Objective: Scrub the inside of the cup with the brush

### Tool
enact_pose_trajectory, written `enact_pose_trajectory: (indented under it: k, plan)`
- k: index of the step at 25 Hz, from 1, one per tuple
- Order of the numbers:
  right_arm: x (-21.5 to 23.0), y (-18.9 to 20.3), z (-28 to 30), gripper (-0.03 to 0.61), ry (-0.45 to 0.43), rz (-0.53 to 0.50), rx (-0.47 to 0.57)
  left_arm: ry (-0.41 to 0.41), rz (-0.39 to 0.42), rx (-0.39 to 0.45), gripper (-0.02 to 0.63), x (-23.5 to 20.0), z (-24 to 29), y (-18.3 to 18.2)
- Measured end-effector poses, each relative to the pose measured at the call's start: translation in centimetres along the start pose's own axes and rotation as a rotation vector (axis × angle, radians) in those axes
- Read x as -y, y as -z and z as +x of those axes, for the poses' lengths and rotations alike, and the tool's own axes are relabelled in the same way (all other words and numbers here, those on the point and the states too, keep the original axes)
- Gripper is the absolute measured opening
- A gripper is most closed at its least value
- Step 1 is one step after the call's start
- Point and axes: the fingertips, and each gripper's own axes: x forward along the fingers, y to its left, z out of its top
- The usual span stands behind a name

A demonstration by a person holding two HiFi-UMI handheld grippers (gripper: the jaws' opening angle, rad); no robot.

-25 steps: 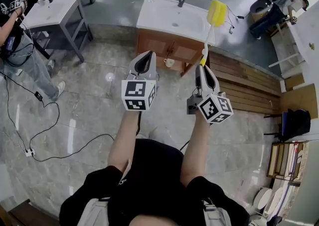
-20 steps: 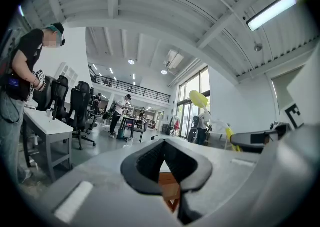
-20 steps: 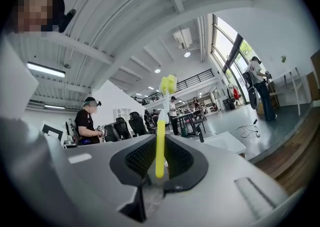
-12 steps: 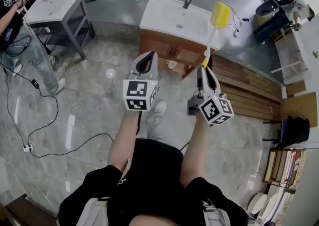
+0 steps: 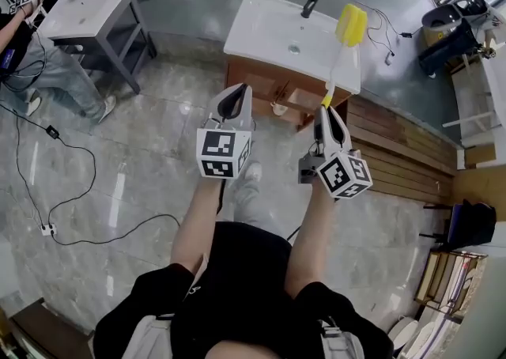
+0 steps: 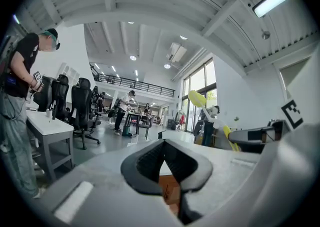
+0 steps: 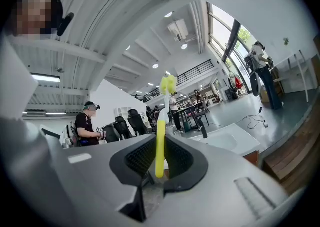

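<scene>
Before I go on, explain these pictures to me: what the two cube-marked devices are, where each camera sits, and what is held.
A person, not a robot, holds a two-jaw tool in each hand. The head view looks down from the person's head: a white washbasin on a wooden cabinet stands ahead. The other two cameras ride on the tools, looking along their jaws. The left gripper is shut and empty. The right gripper is shut on the handle of a yellow-headed brush.

Two tools (image 5: 236, 96) (image 5: 326, 112), one yellow brush (image 5: 348, 24)
</scene>
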Motion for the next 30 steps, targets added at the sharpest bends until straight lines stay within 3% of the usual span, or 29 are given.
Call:
enact_pose_trajectory:
  k: [5, 12, 22, 30]
  plan:
    - [3.8, -0.6, 4.3, 0.051, 0.000, 0.009, -0.031, 0.022, -0.013, -0.019, -0.002, -0.1, 5.6, 0.6]
    - [9.9, -1.7, 10.3, 0.051, -0.004, 0.023, -0.068, 0.060, 0.037, 0.019, -0.002, 1.7, 14.0, 0.2]
    - [14.4, -4.4, 16.7, 0.051, -0.070, 0.064, -0.050, 0.022, 0.020, 0.004, -0.008, 1.6, 21.6, -1.4]
    - [16.6, -5.2, 19.4, 0.051, -0.102, 0.100, -0.036, 0.055, 0.148, -0.063, -0.012, 2.9, 25.1, -1.0]
